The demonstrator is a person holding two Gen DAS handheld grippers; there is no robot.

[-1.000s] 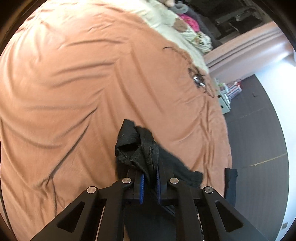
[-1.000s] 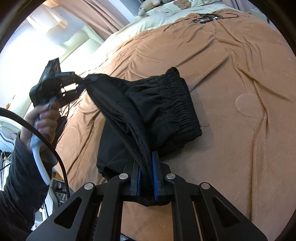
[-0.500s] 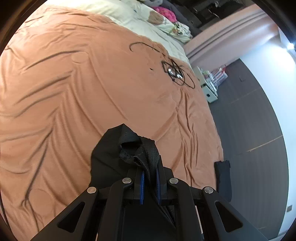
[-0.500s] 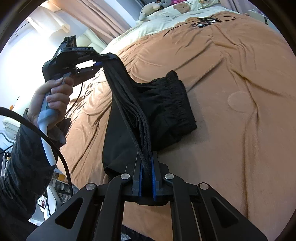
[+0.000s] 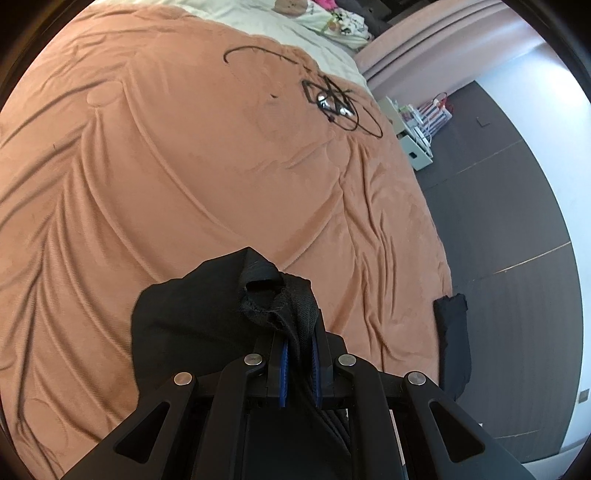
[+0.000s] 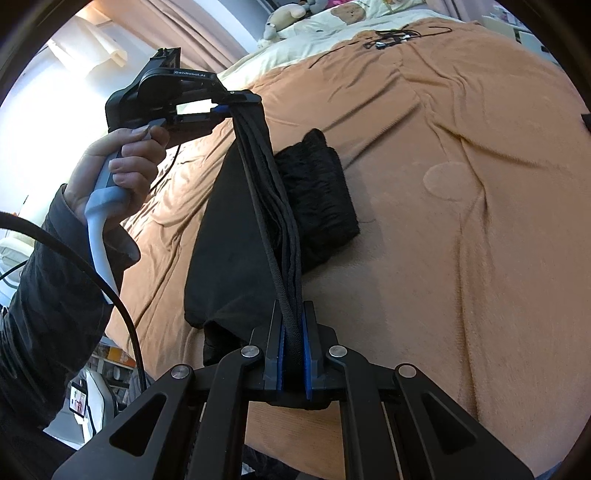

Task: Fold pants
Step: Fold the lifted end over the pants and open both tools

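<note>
The black pants (image 6: 236, 236) hang over the orange-brown bed blanket (image 6: 461, 184), stretched taut between both grippers. My right gripper (image 6: 291, 354) is shut on one end of the bunched leg hems. My left gripper (image 5: 300, 363) is shut on the other end; it also shows in the right wrist view (image 6: 225, 107), raised at upper left in a hand. The elastic waistband (image 6: 317, 199) rests on the blanket below the stretched edge. In the left wrist view the pants (image 5: 192, 317) drape just ahead of the fingers.
A tangle of black cable with a small metal item (image 5: 332, 101) lies far up the blanket. Pillows and soft toys (image 6: 291, 14) sit at the bed head. A dark cloth (image 5: 452, 343) hangs at the bed's right edge, over dark floor (image 5: 517, 221).
Both grippers have lifted the held edge of the pants and carried it toward the waistband. The left gripper has risen and come nearer the right, and the fabric now hangs steeper.
</note>
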